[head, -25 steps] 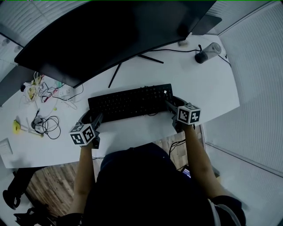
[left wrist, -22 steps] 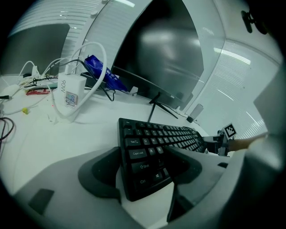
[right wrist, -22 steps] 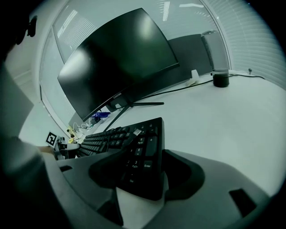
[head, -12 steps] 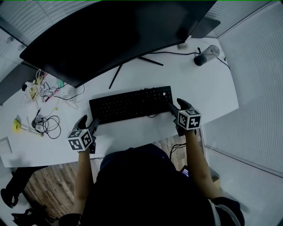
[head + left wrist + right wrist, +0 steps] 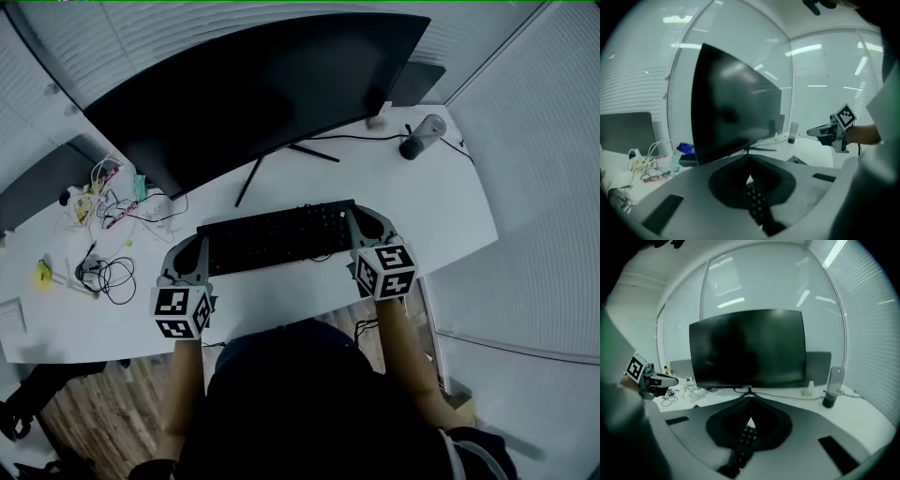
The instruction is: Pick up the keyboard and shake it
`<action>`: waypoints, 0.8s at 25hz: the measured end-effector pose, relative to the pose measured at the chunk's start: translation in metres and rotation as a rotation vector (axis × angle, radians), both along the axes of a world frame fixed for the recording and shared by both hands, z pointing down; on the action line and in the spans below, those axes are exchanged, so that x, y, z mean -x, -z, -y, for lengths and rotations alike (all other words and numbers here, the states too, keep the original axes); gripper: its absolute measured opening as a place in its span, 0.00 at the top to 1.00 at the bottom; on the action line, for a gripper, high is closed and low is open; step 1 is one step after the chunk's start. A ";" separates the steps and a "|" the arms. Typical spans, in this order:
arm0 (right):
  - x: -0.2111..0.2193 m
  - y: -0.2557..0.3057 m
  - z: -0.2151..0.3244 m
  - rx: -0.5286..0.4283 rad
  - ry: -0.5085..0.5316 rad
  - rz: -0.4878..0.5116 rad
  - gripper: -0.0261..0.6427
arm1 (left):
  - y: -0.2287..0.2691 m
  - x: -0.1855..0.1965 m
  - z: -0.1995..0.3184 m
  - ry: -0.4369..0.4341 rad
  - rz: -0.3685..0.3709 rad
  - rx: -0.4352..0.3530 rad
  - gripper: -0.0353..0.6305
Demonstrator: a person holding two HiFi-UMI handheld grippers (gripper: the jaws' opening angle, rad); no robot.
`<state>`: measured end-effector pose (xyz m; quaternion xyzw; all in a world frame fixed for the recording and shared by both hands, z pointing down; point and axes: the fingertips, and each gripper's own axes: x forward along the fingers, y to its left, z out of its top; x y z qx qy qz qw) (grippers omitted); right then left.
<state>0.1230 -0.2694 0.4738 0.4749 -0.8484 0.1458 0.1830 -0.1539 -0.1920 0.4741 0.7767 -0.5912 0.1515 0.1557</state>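
The keyboard and monitor are black, the desk white. My left gripper and right gripper are grey, their cubes patterned in black-and-white squares. A yellow bit lies at the desk's left edge; the floor is brown.

No legible text or numbers; keyboard key legends too small to read.

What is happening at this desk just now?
A person holds a gripper in each hand and has taken the black keyboard by its two short ends. The left gripper is shut on the left end, and the right gripper is shut on the right end. The keyboard sits level in front of the dark monitor, over the white desk. I cannot tell whether it is off the desk yet.
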 end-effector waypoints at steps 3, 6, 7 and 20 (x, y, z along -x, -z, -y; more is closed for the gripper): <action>0.025 0.070 0.006 -0.178 0.017 0.019 0.92 | 0.065 -0.011 0.018 0.009 0.003 -0.161 0.91; 0.039 0.137 0.001 -0.338 0.007 0.055 0.92 | 0.123 -0.018 0.024 0.031 0.006 -0.286 0.91; 0.041 0.156 -0.001 -0.379 0.000 0.071 0.92 | 0.139 -0.018 0.024 0.039 0.004 -0.317 0.91; 0.066 0.257 -0.040 -0.578 -0.031 0.110 0.92 | 0.249 -0.019 0.004 0.039 -0.005 -0.510 0.91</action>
